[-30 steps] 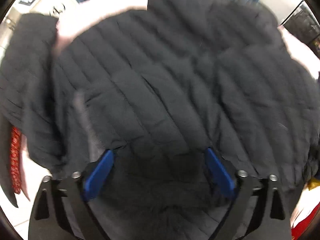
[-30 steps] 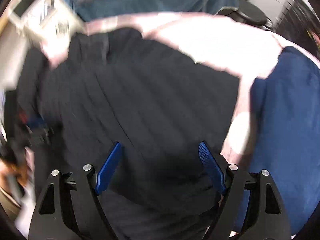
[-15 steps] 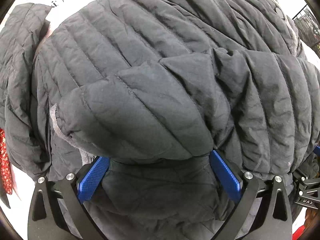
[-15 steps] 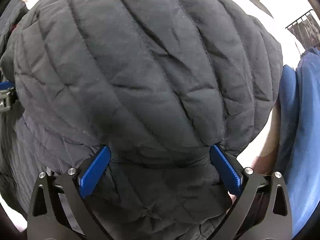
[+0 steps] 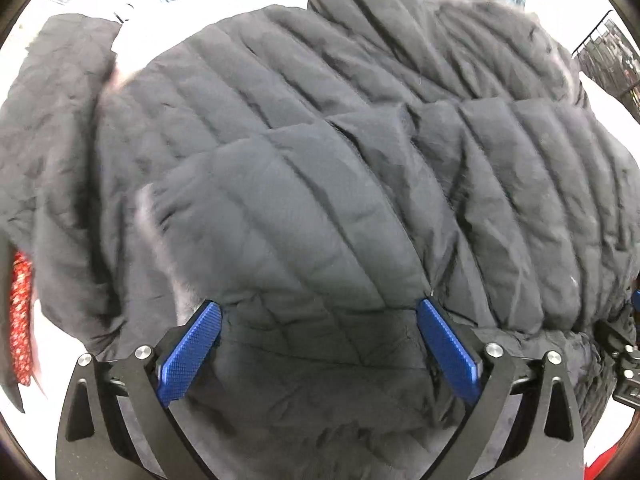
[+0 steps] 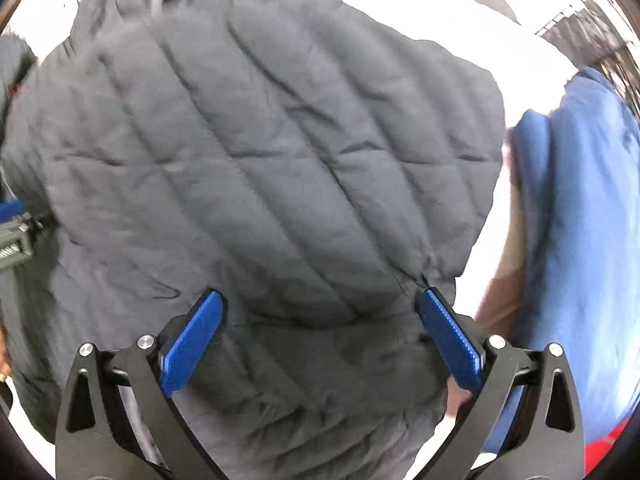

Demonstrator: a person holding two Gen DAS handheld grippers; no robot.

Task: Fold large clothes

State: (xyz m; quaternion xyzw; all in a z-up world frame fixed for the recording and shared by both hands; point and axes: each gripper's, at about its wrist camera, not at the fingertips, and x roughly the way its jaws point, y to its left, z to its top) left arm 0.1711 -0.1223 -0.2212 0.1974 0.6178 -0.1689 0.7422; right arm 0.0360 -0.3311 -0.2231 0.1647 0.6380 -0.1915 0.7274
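**Left gripper** (image 5: 318, 344). Fingers spread wide, blue pads (image 5: 188, 354) apart at 7 and 5 o'clock of the left wrist view. Nothing pinched: dark quilted cloth lies between and under the fingers, but the pads do not close on it.

**Right gripper** (image 6: 320, 342). Likewise released, pads well apart; cloth fills the gap without being clamped.

**Black puffer jacket** (image 5: 340, 168). The task's garment. It fills both views from the fingertips out to 12 o'clock, a doubled, puffed layer bulging just ahead of each pair of pads, with flatter cloth beneath the fingers. In the left view a sleeve or side panel (image 5: 52, 120) trails off toward 9 to 10 o'clock. In the right view the jacket's edge ends at about 3 o'clock.

**Step in hand, as judged.** A fold seems just laid over; the padding stands high. Done well: press down and smooth outward along the quilting lines with open fingers to expel air, keep both tools level so the edge stays straight, and tuck the trailing panel before the next fold.

**Surroundings.**
- White surface (image 6: 460, 12), 12 to 2 o'clock, right view.
- Blue garment (image 6: 580, 240), 3 o'clock, just beside the jacket's edge.
- Red patterned cloth (image 5: 20, 312), 8 o'clock, left view.
- Wire rack (image 5: 608, 60), 2 o'clock.
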